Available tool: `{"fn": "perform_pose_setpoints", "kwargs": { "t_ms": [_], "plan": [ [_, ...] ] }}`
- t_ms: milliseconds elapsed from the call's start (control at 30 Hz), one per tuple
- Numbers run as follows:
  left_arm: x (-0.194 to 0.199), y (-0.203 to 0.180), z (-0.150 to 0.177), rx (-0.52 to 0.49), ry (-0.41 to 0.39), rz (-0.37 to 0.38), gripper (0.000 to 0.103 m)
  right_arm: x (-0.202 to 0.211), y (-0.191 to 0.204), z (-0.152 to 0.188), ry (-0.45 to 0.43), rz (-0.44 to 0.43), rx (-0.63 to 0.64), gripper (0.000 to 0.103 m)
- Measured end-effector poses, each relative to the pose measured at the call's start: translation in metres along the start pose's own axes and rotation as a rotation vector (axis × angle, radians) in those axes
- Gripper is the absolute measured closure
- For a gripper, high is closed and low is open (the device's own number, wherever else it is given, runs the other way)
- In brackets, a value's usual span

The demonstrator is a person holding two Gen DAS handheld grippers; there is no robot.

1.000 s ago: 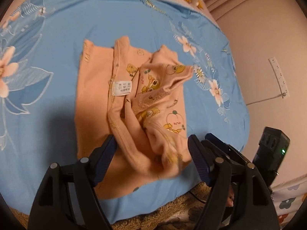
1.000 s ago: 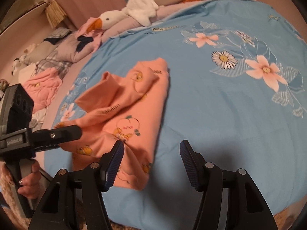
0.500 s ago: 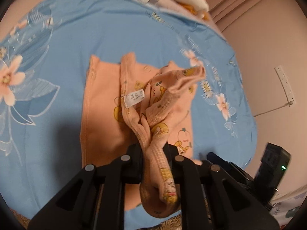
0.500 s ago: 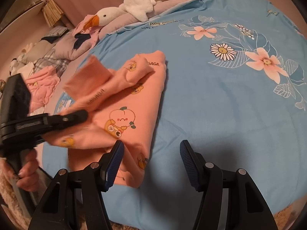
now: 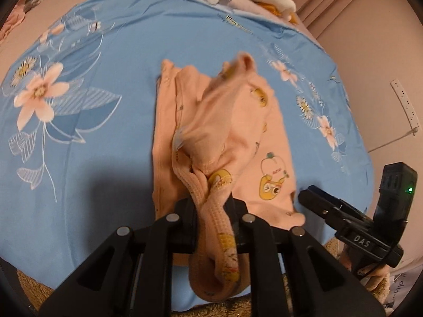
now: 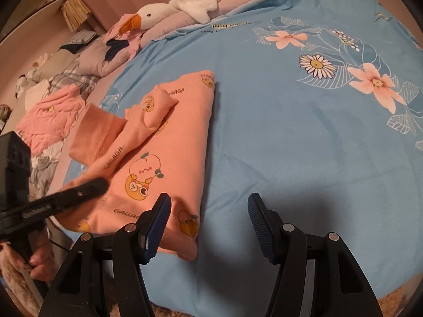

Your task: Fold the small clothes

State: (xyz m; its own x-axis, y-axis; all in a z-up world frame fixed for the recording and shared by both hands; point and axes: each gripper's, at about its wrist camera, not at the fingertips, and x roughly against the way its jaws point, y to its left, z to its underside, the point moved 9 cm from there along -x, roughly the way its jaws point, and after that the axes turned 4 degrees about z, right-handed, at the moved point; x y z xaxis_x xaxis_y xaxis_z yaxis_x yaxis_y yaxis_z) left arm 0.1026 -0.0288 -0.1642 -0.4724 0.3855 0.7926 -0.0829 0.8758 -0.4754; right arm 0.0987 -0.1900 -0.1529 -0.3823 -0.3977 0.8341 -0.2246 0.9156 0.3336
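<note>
Peach garment (image 5: 238, 121) cuff pinched in left hand-held gripper (image 5: 212, 211)

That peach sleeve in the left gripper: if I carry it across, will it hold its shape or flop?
Probably flop: the sleeve already droops below the left gripper. It looks like soft knit, so likely light. The shirt body may drag along, being attached.
</note>
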Motion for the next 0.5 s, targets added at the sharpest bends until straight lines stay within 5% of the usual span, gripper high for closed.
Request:
{"fn": "perform_pose_setpoints", "kwargs": {
  "t_ms": [333, 500],
  "plan": [
    [0.008, 0.001, 0.003, 0.009, 0.003, 0.006, 0.082, 0.007, 0.017, -0.004, -0.034, -0.016, 0.060, 0.044],
    [0.012, 0.004, 0.007, 0.023, -0.001, 0.007, 0.082, 0.006, 0.035, -0.005, -0.032, -0.071, 0.116, 0.063]
  ]
}}
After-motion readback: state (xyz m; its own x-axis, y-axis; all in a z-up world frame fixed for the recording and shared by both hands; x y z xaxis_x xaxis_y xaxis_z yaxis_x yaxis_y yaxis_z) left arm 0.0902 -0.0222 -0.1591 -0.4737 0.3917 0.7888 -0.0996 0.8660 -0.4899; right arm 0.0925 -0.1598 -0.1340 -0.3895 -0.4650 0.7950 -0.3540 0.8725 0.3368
